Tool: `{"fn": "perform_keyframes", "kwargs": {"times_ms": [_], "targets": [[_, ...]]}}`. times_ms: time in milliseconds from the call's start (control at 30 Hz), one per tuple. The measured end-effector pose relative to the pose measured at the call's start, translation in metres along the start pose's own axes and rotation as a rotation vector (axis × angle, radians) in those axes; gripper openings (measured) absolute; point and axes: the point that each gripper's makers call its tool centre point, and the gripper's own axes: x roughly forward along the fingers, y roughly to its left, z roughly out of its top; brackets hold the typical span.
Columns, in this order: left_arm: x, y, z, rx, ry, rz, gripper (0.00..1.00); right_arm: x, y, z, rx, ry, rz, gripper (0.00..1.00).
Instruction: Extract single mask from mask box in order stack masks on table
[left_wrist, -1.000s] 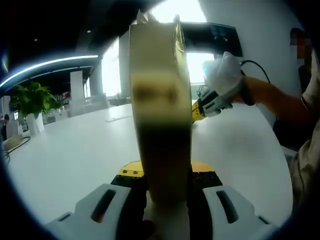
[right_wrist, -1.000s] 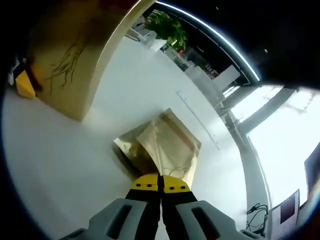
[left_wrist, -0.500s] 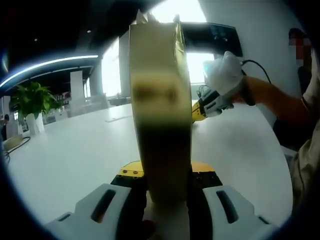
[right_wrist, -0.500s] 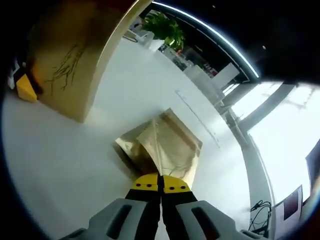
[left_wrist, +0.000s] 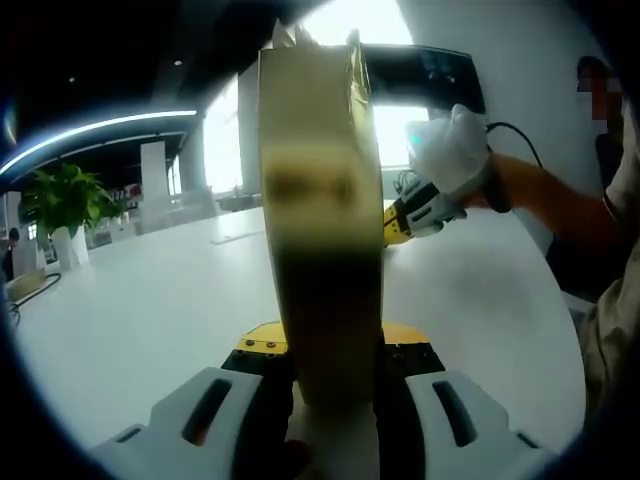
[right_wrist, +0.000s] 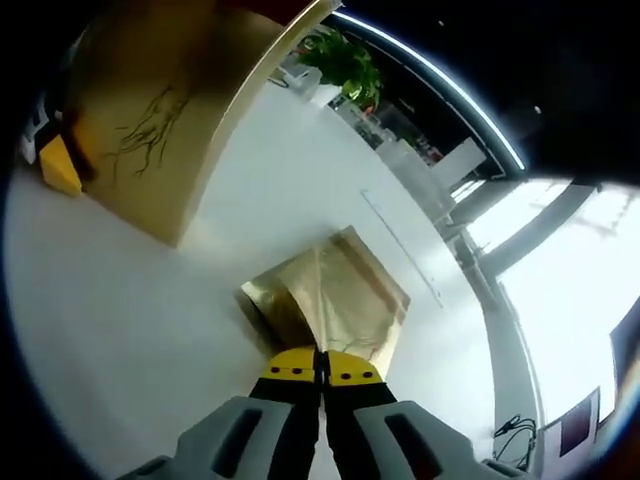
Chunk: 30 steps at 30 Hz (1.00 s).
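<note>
Right hand-held gripper, jaws closed, grips a gold mask packet lying on the white worktop; gold mask box stands nearby.

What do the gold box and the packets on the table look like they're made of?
The box looks like matte gold cardboard: flat faces, crisp straight edges. The packets look like metallic foil or film: creased, with glare streaks. The table looks like smooth, glossy white laminate, though that's uncertain.

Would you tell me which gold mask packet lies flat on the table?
The gold packet before the right gripper; the mask box stands upright in the left gripper.
</note>
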Motion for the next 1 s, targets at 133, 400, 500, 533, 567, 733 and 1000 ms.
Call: {"fn": "perform_keyframes", "kwargs": {"times_ms": [133,400,500,533,567,733,1000], "targets": [[0.0,0.0,0.0,-0.001,0.0,0.0,0.21,-0.004,-0.001,0.003,-0.035,-0.03,-0.005,0.03],[0.001,0.001,-0.001,0.0,0.0,-0.001,0.21,-0.021,0.005,0.006,-0.021,-0.089,0.05,0.16],[0.0,0.0,0.0,0.0,0.0,-0.001,0.21,-0.028,0.01,0.008,0.054,-0.129,0.1,0.17],[0.0,0.0,0.0,0.0,0.0,-0.001,0.21,-0.03,0.008,0.008,0.083,-0.142,0.11,0.17],[0.0,0.0,0.0,0.0,0.0,-0.001,0.21,-0.033,0.005,0.008,0.096,-0.149,0.11,0.16],[0.0,0.0,0.0,0.001,0.0,0.0,0.21,-0.044,-0.009,0.009,0.195,-0.225,0.078,0.0],[0.0,0.0,0.0,0.0,0.0,-0.001,0.21,-0.057,-0.019,-0.002,0.356,-0.291,0.092,0.0]]}}
